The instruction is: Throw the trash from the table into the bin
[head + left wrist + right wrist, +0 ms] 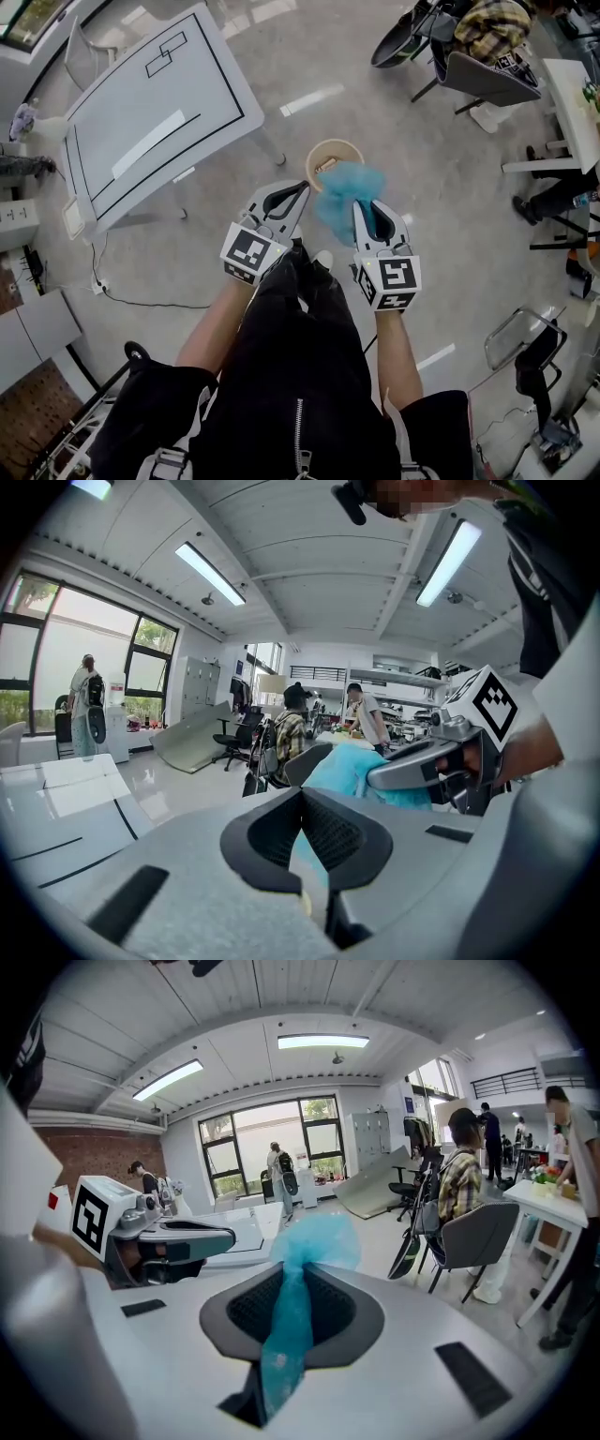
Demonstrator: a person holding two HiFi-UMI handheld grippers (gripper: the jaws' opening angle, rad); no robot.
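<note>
Black clothing (281,375) is shown nearest, with the white counter (141,122) beyond. The floor bin (323,148) is overlapped by the blue crumpled wad (345,199), which is clamped in the right tool (368,211). The left tool (292,195) is closed and empty. The wad is judged light and soft, best pinched at a bunched fold.

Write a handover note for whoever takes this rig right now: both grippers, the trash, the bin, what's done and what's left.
Right hand-held gripper: shut on the blue trash, roughly above the bin.
Left hand-held gripper: jaws together, nothing held, just beside the right one.
Bin: on the floor ahead, something already inside.
Table: off to the left; a white strip lies on it, and I cannot tell whether it is trash.
Done: blue trash is off the table and at the bin.
Left: open the right jaws to drop it in, then check the table.
</note>
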